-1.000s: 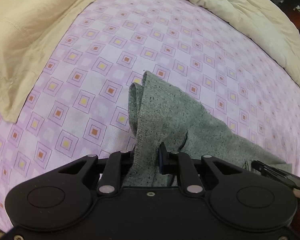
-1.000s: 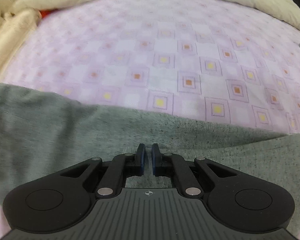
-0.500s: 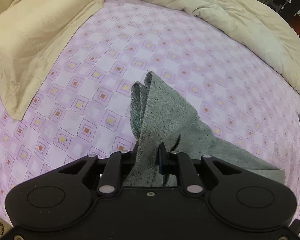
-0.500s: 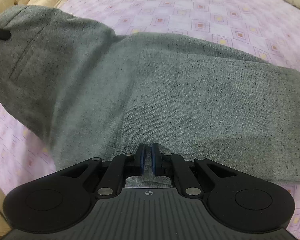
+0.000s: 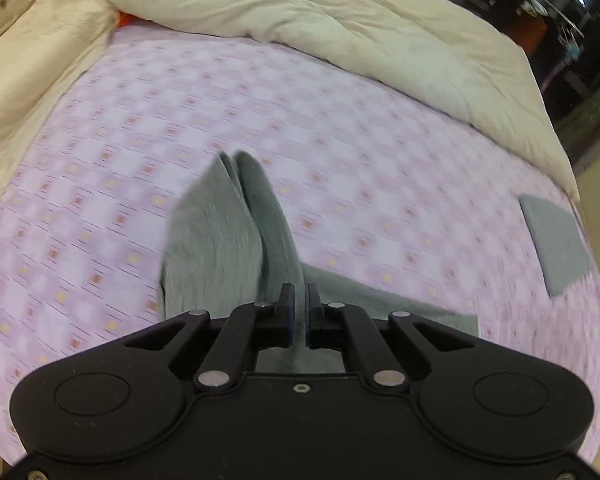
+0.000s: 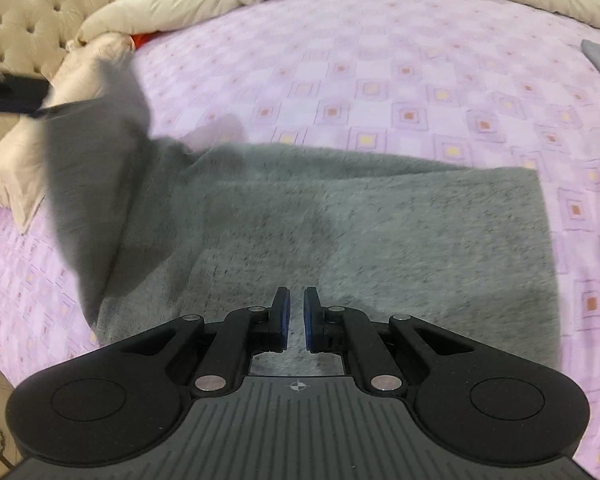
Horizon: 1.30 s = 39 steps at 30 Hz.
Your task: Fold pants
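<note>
Motion blurs the pants (image 5: pixel 220 248), whose near edge hides behind the jaws.

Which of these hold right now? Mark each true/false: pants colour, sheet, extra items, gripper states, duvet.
1. The pants are grey. True.
2. The bedsheet is plain white. False: it is lilac with a pattern of small squares.
3. A folded grey item lies on the sheet, apart from the pants. True.
4. Both grippers stand wide open over bare sheet. False: the left gripper and the right gripper each have their jaws nearly together, with grey fabric between them.
5. A cream duvet is heaped along the far side of the bed. True.
</note>
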Motion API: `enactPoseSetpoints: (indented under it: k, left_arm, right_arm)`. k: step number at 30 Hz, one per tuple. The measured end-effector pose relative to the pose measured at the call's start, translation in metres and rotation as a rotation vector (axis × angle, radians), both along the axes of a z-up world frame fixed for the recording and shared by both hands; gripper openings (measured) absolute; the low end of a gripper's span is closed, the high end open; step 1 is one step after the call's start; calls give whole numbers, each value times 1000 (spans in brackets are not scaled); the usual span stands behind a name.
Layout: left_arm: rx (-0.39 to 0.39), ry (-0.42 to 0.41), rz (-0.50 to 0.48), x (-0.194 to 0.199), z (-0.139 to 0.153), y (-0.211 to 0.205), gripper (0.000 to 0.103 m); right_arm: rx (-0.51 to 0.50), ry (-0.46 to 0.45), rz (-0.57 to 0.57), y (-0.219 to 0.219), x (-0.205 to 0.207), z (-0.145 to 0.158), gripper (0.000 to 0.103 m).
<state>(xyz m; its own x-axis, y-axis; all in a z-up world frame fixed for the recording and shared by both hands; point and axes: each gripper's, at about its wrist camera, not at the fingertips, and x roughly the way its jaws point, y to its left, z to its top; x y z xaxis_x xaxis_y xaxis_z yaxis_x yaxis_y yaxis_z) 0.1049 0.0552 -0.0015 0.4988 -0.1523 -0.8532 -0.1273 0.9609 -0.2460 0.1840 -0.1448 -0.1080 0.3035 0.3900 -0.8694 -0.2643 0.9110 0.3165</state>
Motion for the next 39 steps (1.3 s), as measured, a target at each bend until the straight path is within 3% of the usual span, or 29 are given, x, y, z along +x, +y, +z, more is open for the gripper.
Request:
enactPoseSetpoints:
  k: [2,7,8,9,10,17,23,27,34,35,36,39]
  left_arm:
    - [1,18,-15,-7,-10,-12,14]
    - [31,125,-34,-32,-49,-8,16]
    - [46,147,-36,-36,-57,-2,16]
    - [61,172,-35,-40,-66,3,16]
    - [70,198,-32,-42,-75,10,16]
    - [116,278,-69,-51,-119,19,25]
    - [83,370,-14,-57,-153,31,26]
    - [82,427,-18,-62,-172,34,43]
    - [33,426,13,-65,-176,43,44]
    - [31,425,17,-65,-176,43,44]
    - [30,423,20,-66,-175,44,44]
    - [30,420,26,-68,-175,45,44]
  right_arm:
    - [11,-8,-1,-6,3,2,8]
    - [81,7,-37,-17,18,5,10]
    - [96,4,-47,-16,23,6,16]
    - [106,0,-53,-17,28,7,30]
    - [117,-6,-58,-14,33,10,35]
    - [237,29,-76,17,90,5,49]
    - [209,98,2,51,120,-18,56]
    - [176,154,67,68,127,-36,56]
    - [181,260,48,81,137,-57,59]
    - [190,286,35,81,138,-59,54]
    - [220,293,33,80,138,-58,31]
    - [253,218,59,82,132,-34,21]
